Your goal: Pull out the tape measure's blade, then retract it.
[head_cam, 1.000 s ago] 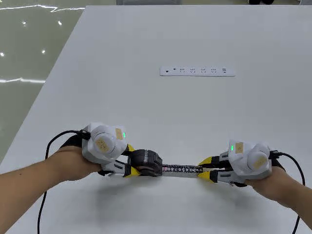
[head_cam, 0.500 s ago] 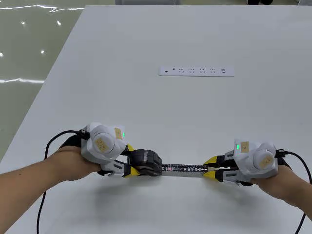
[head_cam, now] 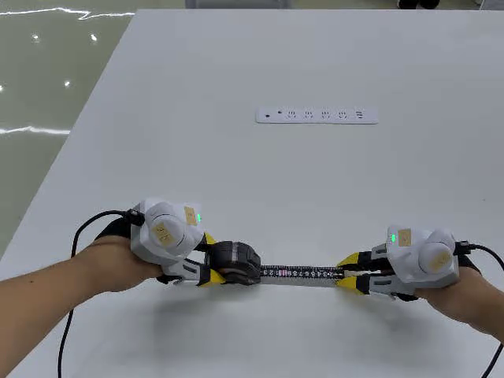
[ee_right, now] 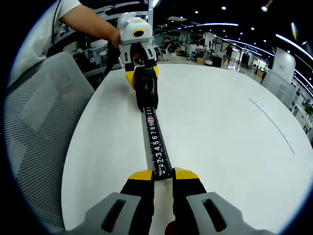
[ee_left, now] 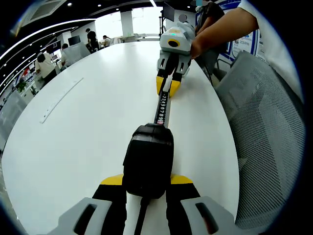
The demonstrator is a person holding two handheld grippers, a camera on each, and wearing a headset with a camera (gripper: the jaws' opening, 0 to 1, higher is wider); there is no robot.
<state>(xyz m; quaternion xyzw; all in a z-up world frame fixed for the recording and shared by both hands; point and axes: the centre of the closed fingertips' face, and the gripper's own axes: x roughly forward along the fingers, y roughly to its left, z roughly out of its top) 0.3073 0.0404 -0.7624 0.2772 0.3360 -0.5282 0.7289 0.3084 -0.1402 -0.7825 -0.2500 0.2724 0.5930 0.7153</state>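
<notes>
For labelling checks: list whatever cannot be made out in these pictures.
1. End hook of the blade: right gripper view, hidden between the right hand-held gripper's jaws.
2. Sides of the case: left gripper view, covered by the left hand-held gripper's jaws.
3. Blade's numbers: head view, too small.
4. Power strip's socket type: head view, too small.

On the table [head_cam: 236, 157], the tape measure [head_cam: 236, 262] sits between the jaws of the left gripper [head_cam: 213, 258]. Its blade [head_cam: 303, 272] runs right to the right gripper [head_cam: 348, 272], which pinches its end. A power strip [head_cam: 316, 115] lies well beyond both.
</notes>
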